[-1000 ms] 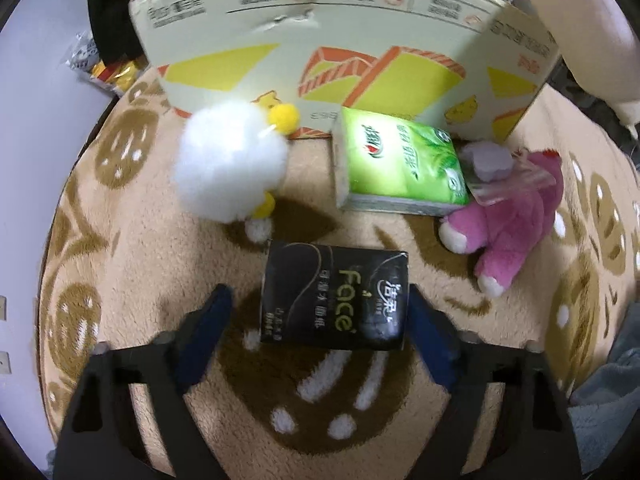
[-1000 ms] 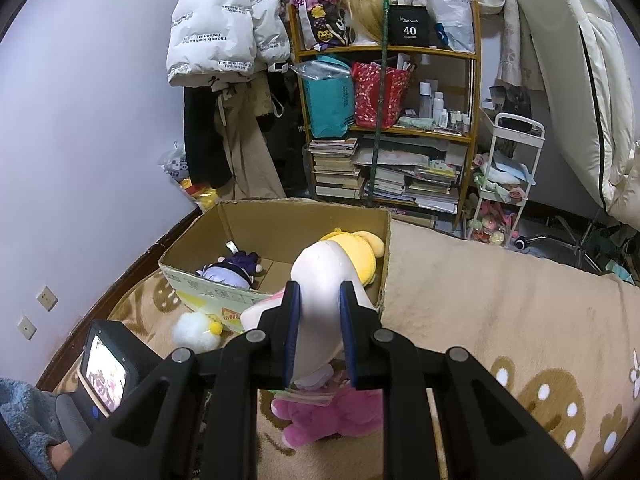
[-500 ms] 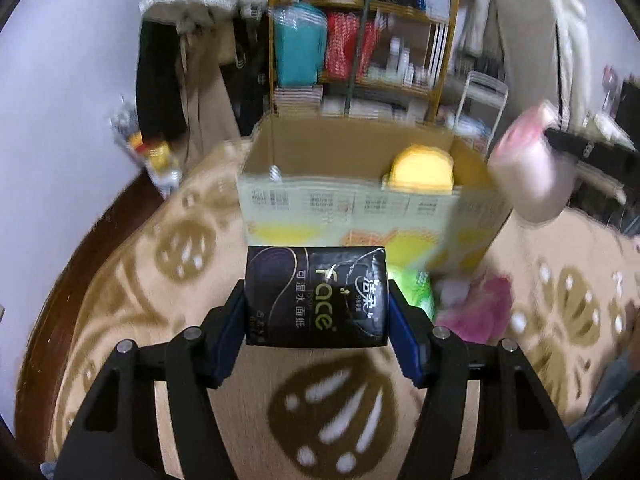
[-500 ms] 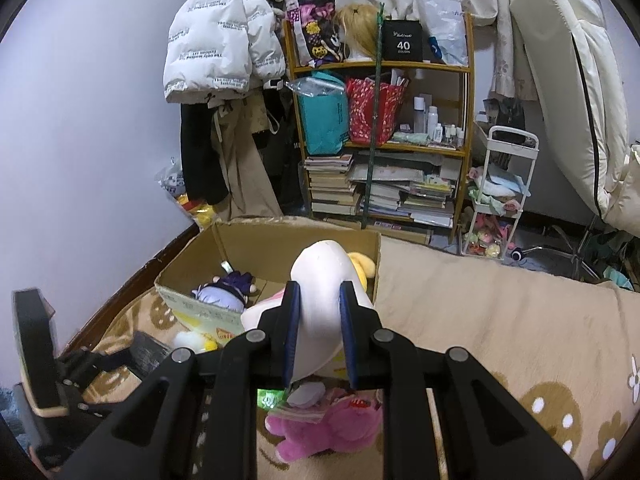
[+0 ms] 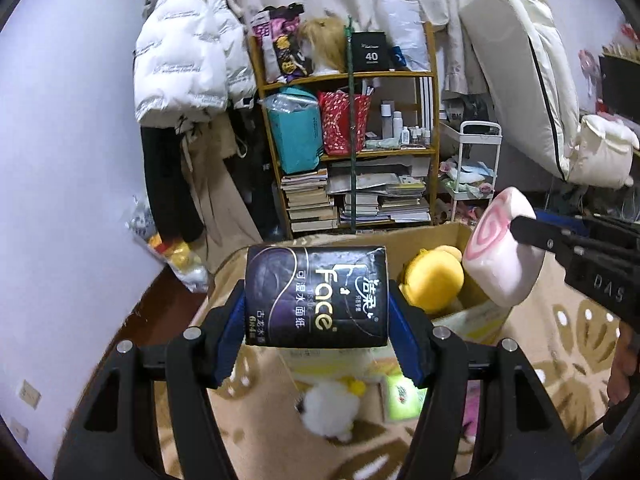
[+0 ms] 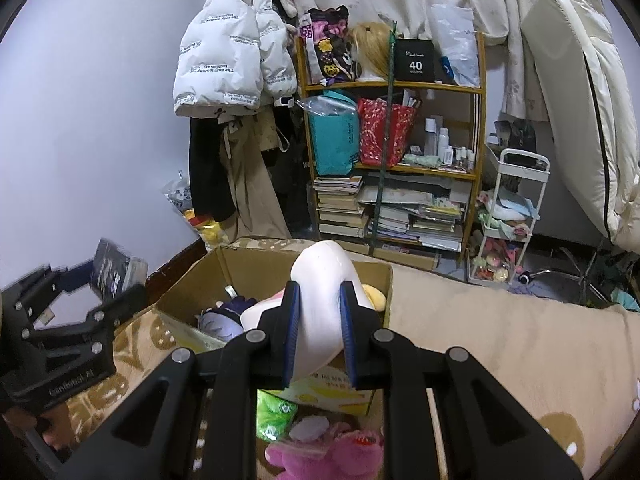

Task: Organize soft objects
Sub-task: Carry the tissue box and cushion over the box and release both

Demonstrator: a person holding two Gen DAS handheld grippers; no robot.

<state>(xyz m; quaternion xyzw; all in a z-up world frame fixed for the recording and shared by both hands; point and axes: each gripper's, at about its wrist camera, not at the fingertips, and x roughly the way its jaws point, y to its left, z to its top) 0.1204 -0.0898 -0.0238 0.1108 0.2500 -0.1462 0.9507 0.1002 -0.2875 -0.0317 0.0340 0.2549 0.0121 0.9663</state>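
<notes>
My left gripper [image 5: 316, 320] is shut on a black "Face" tissue pack [image 5: 316, 296], held in the air in front of the open cardboard box [image 5: 436, 236]. My right gripper [image 6: 319, 324] is shut on a long white and pink plush roll [image 6: 320, 304], held above the box [image 6: 200, 272]; the roll also shows in the left wrist view [image 5: 500, 256]. A yellow plush [image 5: 434, 280] and a purple doll [image 6: 228, 312] lie in the box. On the rug in front of the box lie a white fluffy chick [image 5: 330, 412], a green tissue pack [image 5: 400, 396] and a pink plush [image 6: 328, 456].
A beige patterned rug [image 6: 520, 340] covers the floor. Behind the box stand a wooden shelf [image 6: 392, 160] full of books and bags, a white trolley [image 6: 512, 216], hanging coats [image 6: 232, 80] and an upright mattress [image 6: 580, 120]. The purple wall [image 6: 80, 120] is on the left.
My left gripper shut on the black tissue pack and lifted it off the rug, tilting up toward the box. My right gripper stayed shut on the plush roll and rose a little.
</notes>
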